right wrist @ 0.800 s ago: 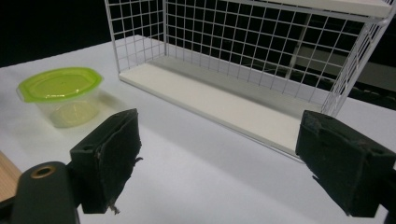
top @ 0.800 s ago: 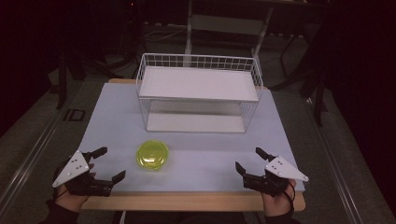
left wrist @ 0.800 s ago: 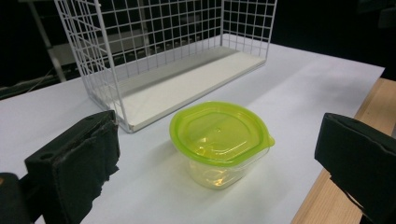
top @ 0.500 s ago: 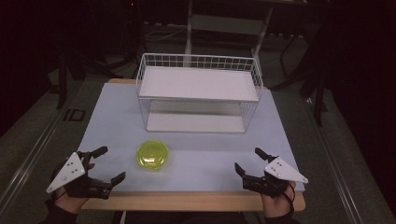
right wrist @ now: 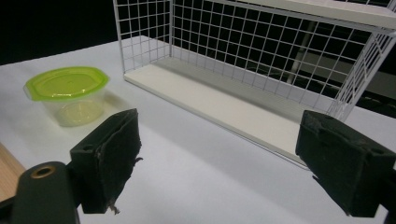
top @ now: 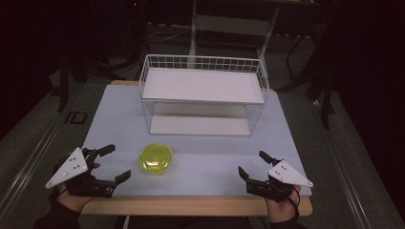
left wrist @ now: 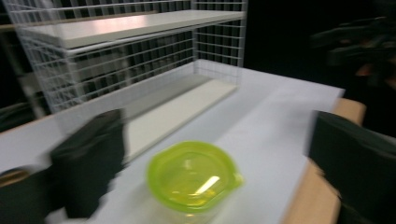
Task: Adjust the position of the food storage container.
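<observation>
A small clear tub with a yellow-green lid point(top: 156, 159) stands on the pale table sheet, left of centre near the front. My left gripper point(top: 113, 162) is open just left of it, jaws spread wide, nothing between them. In the left gripper view the tub point(left wrist: 192, 175) sits between and beyond the blurred jaws. My right gripper point(top: 253, 164) is open at the front right, far from the tub. The right gripper view has the tub point(right wrist: 68, 94) at upper left, past the left jaw.
A white wire rack point(top: 203, 98) with an upper shelf and a lower shelf stands at the back middle of the table point(top: 114, 119). The wooden front edge point(top: 191, 205) runs between the hands. Dark floor and stands surround the table.
My left gripper has drifted slightly left and toward the front edge, and its view is motion-blurred. The right gripper and the tub have hardly moved.
</observation>
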Demonstrator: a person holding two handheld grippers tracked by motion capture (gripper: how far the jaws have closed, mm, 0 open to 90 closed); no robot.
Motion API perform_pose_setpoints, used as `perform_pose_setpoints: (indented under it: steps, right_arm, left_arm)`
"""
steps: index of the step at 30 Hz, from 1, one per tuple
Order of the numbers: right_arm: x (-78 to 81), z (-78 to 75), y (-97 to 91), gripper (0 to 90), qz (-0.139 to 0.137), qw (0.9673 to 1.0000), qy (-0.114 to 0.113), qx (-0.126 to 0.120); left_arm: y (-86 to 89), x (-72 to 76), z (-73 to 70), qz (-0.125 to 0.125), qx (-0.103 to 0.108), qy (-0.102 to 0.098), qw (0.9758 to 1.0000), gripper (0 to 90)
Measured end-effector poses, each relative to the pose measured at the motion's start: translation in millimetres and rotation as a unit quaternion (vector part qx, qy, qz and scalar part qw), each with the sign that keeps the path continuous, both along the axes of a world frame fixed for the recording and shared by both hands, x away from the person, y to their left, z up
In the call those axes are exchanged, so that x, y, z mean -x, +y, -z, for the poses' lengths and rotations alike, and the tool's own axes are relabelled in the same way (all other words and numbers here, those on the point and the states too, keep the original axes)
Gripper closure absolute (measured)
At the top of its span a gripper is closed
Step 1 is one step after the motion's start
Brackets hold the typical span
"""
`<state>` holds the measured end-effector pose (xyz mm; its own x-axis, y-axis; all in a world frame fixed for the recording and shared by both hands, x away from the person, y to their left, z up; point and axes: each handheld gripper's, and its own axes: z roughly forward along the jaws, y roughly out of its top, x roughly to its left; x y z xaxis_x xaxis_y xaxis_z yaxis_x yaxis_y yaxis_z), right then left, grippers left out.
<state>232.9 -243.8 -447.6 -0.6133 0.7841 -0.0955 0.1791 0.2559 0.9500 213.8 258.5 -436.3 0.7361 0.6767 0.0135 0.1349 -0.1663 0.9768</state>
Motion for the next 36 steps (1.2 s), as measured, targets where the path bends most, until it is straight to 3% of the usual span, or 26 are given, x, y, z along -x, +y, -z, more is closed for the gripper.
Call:
perform_pose_setpoints:
  steps: [2,3,4,5,6,7,10,16,18,21,27,29,30,31,32,36]
  right_arm:
    - [0.9,-0.5,1.1,13.7,-0.002,1.0000,-0.003,0.001]
    - [0.9,-0.5,1.1,13.7,-0.002,1.0000,-0.003,0.001]
    - [1.8,-1.1,2.1,13.7,-0.005,1.0000,-0.004,0.001]
    - [1.8,-1.1,2.1,13.7,-0.005,1.0000,-0.004,0.001]
    - [2.2,-1.2,2.5,13.7,-0.006,1.0000,-0.004,0.000]
    - [3.1,-1.3,3.6,13.7,-0.009,0.9999,-0.005,0.002]
    - [3.5,-1.1,4.7,13.8,-0.014,0.9999,-0.005,0.003]
    - [4.5,-1.4,5.6,13.8,-0.019,0.9998,-0.007,0.005]
    - [4.7,-1.7,5.3,13.8,-0.019,0.9998,-0.007,0.004]
    - [5.2,-1.8,5.4,13.8,-0.020,0.9998,-0.006,0.003]
    - [6.1,-2.2,5.4,13.8,-0.021,0.9997,-0.008,0.002]
    - [6.4,-2.3,5.2,13.8,-0.022,0.9997,-0.008,0.002]
    - [6.4,-2.4,5.2,13.9,-0.022,0.9997,-0.009,0.002]
    - [6.4,-2.4,5.2,13.9,-0.022,0.9997,-0.009,0.002]
    - [6.3,-2.2,5.0,13.8,-0.022,0.9997,-0.007,0.001]
    - [6.1,-2.2,5.2,13.8,-0.023,0.9997,-0.006,0.000]
  left_arm:
    - [0.4,-3.7,1.4,0.000,-0.001,0.005,1.0000,21.7]
    - [0.6,-7.5,3.1,-0.002,0.000,0.011,0.9999,21.7]
    - [0.9,-14.7,7.3,0.001,-0.011,0.023,0.9997,31.0]
    - [0.9,-14.7,7.3,0.001,-0.011,0.023,0.9997,39.3]
    - [1.1,-18.6,10.4,0.002,-0.019,0.029,0.9994,39.3]
    - [1.5,-24.1,14.4,-0.010,-0.026,0.043,0.9987,52.5]
    - [2.3,-34.8,21.6,-0.024,-0.043,0.068,0.9965,67.8]
    - [2.3,-55.4,39.0,-0.035,-0.067,0.112,0.9908,85.0]
    - [1.6,-60.6,43.4,-0.042,-0.077,0.132,0.9874,88.9]
    - [0.1,-69.6,52.1,-0.053,-0.097,0.165,0.9801,90.0]
    - [-5.2,-80.7,69.6,-0.056,-0.130,0.211,0.9671,90.0]
    - [-6.0,-80.8,71.6,-0.051,-0.128,0.215,0.9669,90.0]
    - [-8.2,-81.5,75.0,-0.046,-0.126,0.226,0.9647,90.0]
    - [-8.2,-81.5,75.0,-0.046,-0.126,0.226,0.9647,90.0]
    - [-11.3,-81.7,78.7,-0.036,-0.129,0.235,0.9628,90.0]
    - [-19.3,-83.8,81.4,-0.021,-0.133,0.236,0.9625,90.0]
